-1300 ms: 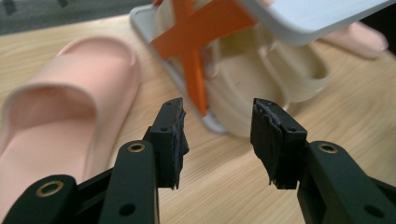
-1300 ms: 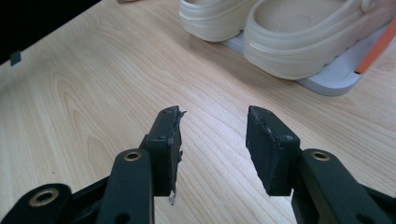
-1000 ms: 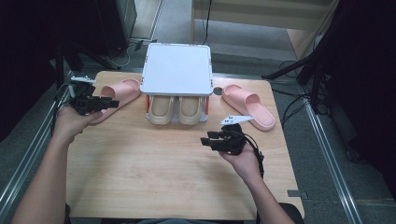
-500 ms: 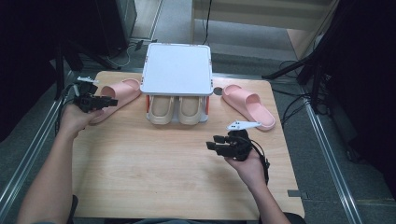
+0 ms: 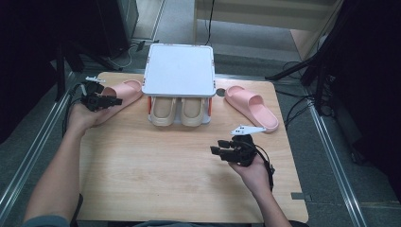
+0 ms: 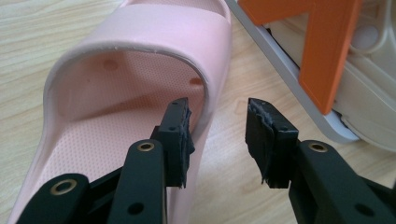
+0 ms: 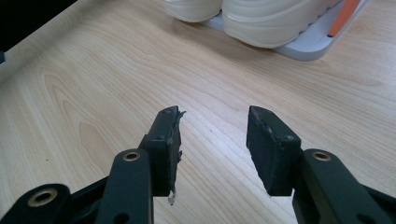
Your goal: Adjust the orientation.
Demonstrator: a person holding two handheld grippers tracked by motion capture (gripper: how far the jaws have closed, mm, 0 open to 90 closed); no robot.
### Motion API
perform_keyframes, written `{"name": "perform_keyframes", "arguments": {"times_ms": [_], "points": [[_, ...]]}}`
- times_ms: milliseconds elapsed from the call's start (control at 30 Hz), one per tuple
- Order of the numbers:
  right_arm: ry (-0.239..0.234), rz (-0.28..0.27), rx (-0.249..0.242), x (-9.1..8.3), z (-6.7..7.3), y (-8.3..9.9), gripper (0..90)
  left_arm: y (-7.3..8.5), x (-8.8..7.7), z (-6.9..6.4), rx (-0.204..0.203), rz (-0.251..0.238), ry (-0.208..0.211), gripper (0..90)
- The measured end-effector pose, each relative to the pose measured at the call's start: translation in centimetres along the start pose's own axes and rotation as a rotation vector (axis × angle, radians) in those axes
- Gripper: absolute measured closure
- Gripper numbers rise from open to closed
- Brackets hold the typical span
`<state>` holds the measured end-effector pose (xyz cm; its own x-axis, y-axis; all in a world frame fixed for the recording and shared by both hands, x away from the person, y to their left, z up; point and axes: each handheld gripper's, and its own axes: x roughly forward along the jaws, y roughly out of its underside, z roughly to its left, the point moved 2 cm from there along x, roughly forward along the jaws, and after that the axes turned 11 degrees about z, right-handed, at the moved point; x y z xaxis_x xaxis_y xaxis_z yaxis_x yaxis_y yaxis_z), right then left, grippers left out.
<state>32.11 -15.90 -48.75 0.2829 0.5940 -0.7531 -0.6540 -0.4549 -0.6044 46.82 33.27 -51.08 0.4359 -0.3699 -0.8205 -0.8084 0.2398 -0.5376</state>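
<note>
Your right gripper (image 5: 222,150) hovers low over bare wood near the worktop's (image 5: 156,189) right front, jaws spread, nothing between them. Farther back at the left edge, your left gripper (image 5: 113,100) sits at the pink rubber slide sandal (image 6: 140,88); its jaws have just been closing and straddle the sandal's side wall, one inside, one outside, pads not yet pressing. At the back edge centre stands the white two-tier shoe rack (image 5: 179,71) holding a cream pair of shoes (image 5: 179,111). A second pink sandal (image 5: 250,106) lies right of it.
</note>
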Motion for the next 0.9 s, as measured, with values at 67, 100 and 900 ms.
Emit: {"name": "perform_keyframes", "arguments": {"times_ms": [67,100,900], "points": [[0.003,-0.001,0.002,-0.1,0.0,0.1,55.4,0.0,0.2,0.1,-0.005,0.002,-0.004,61.3],[0.002,-0.001,0.004,-0.1,0.0,0.2,55.3,0.1,0.5,0.4,-0.011,0.003,-0.001,61.4],[0.011,0.009,0.001,0.1,0.2,0.4,55.1,-1.5,2.3,-2.5,-0.123,0.019,-0.039,79.1]]}}
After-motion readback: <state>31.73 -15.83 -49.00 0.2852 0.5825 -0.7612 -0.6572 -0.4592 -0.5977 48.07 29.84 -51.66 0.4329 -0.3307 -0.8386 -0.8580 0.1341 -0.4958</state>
